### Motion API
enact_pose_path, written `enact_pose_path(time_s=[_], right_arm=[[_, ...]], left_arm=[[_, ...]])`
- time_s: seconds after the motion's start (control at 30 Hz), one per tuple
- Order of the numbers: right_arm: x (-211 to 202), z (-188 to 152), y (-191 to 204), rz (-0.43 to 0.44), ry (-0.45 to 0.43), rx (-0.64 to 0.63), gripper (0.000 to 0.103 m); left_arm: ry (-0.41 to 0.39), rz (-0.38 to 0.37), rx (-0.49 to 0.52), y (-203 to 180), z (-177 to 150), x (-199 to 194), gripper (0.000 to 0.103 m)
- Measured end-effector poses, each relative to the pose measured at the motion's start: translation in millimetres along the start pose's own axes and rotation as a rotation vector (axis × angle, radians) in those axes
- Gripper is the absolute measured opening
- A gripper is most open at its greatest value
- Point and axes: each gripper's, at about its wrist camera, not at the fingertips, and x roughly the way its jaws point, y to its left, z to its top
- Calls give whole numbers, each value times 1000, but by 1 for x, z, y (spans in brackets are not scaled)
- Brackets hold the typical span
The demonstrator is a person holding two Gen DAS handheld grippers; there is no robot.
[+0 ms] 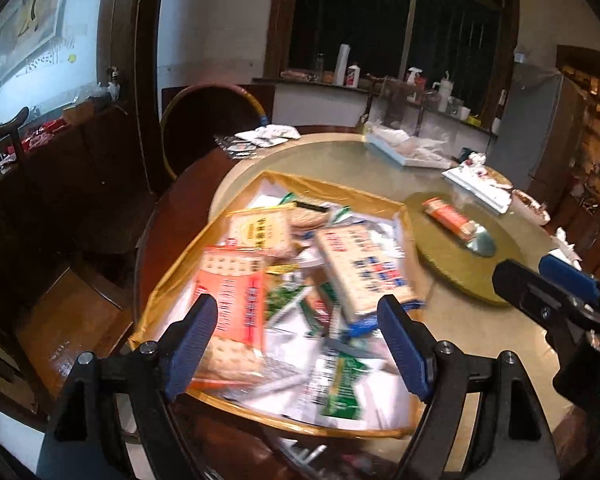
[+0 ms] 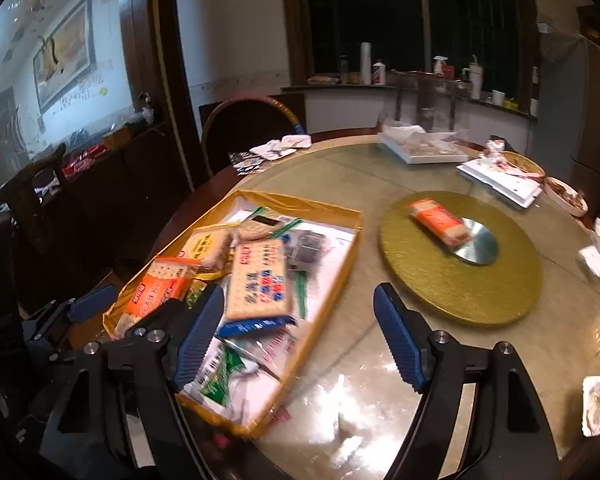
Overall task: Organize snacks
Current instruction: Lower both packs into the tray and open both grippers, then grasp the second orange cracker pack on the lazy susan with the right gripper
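From the left wrist, the left gripper (image 1: pixel 296 336) hangs with its jaws apart and nothing between them above a gold tray (image 1: pixel 332 186) heaped with snack packs, a blue cracker pack (image 1: pixel 364 268) and an orange cracker pack (image 1: pixel 236 300) on top; the right gripper (image 1: pixel 540 276) shows at the right edge. From the right wrist, the right gripper (image 2: pixel 300 332) is likewise spread and empty over the tray's (image 2: pixel 340 264) right edge and the table (image 2: pixel 380 380), with one orange pack (image 2: pixel 438 222) lying alone on the gold turntable (image 2: pixel 480 292) just beside the tray, and the left gripper (image 2: pixel 80 308) at far left.
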Motion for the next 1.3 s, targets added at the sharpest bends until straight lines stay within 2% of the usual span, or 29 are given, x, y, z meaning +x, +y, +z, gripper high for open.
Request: enact_pose_path(time_s=[0.17,0.37,0.53,0.67,0.77,0.93,1.0,1.2,1.3], right_arm=[[-25,-8,-31,20,-34,52,78],[-38,-10,-96,155,-47,91,78],[-25,15,-147,114,-12,30,80],[24,44,-187,78,89,29,81],[66,56,-196,-19,139,-35,81],[162,71,-204,-15,261,-45,81],[197,76,-210,-45,298,-44,81],[269,89,-236,-110,380,-13,81],[287,86,-247,-55,398,76,80]], left_arm=[[-9,-17,13,-25,-2,-10,82],[2,-64,30,-56,0,-12,82],[25,-114,65,-81,10,0,82],[37,-129,68,-88,20,13,82],[44,-128,52,-83,23,23,82],[42,-130,22,-65,21,29,82],[20,-131,26,-56,20,26,82],[5,-124,14,-41,20,28,82],[8,-130,6,-37,21,30,82]])
